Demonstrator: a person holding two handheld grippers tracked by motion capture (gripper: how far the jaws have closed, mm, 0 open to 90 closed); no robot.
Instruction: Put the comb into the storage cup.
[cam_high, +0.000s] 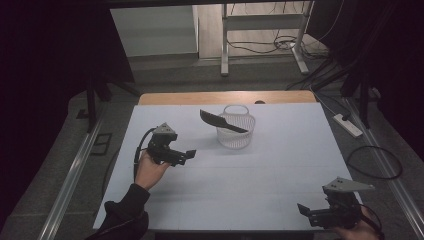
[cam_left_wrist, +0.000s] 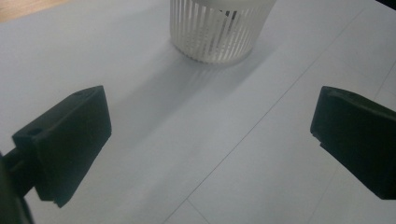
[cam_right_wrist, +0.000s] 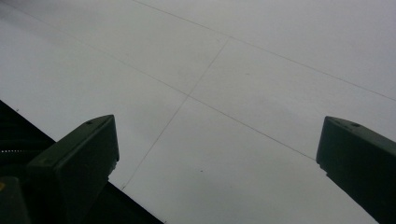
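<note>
A white slatted basket stands on the white table at mid-back. A black flat utensil leans in it, its broad end sticking out over the left rim. My left gripper hovers left of the basket, jaws wide apart and holding nothing; in the left gripper view the basket lies straight ahead. My right gripper is at the table's front right corner, open and holding nothing, aimed across bare tabletop.
A wooden strip runs along the table's far edge. Metal rails flank both sides. A power strip and cables lie on the floor at right. A metal frame stands beyond the table.
</note>
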